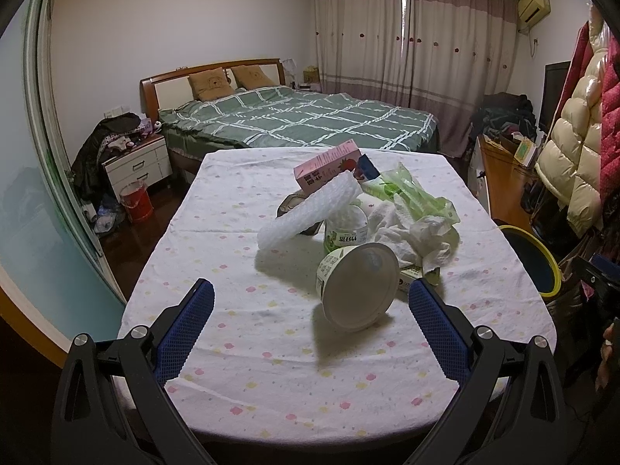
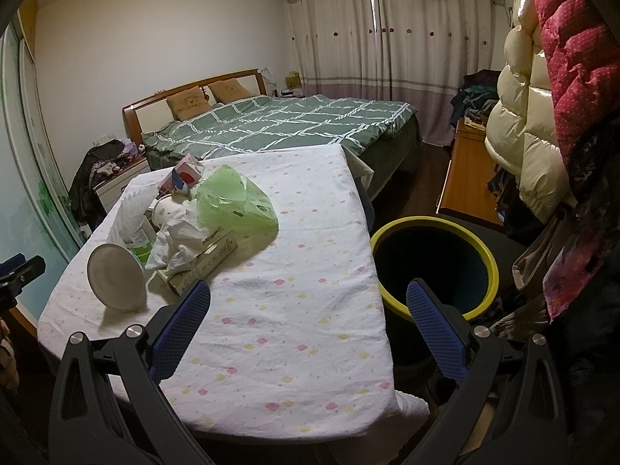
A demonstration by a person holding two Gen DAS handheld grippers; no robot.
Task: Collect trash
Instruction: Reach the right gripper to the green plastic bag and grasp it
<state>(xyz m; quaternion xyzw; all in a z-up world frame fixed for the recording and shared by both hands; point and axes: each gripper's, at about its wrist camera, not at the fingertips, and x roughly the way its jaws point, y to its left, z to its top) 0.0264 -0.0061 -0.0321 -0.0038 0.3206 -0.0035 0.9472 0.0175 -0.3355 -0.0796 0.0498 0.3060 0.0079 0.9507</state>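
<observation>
A heap of trash lies on the cloth-covered table (image 1: 240, 348): a tipped white paper bowl (image 1: 358, 286) nearest me, white foam netting (image 1: 310, 209), a pink carton (image 1: 329, 166), a green plastic bag (image 1: 418, 197), crumpled tissue (image 1: 418, 236) and a small bottle (image 1: 345, 232). My left gripper (image 1: 311, 300) is open, its fingers either side of the bowl and short of it. In the right wrist view the bowl (image 2: 116, 277), tissue (image 2: 178, 240), green bag (image 2: 232, 205) and a flat box (image 2: 205, 263) sit left. My right gripper (image 2: 308, 298) is open over the table's right edge, beside the yellow-rimmed bin (image 2: 434, 267).
The bin (image 1: 531, 259) stands on the floor off the table's right side. Beyond the table is a bed (image 1: 302, 120) with a green quilt. A nightstand (image 1: 135, 162) and red bucket (image 1: 135, 201) are far left; hanging coats (image 2: 542, 97) and a wooden cabinet (image 2: 465, 178) crowd the right.
</observation>
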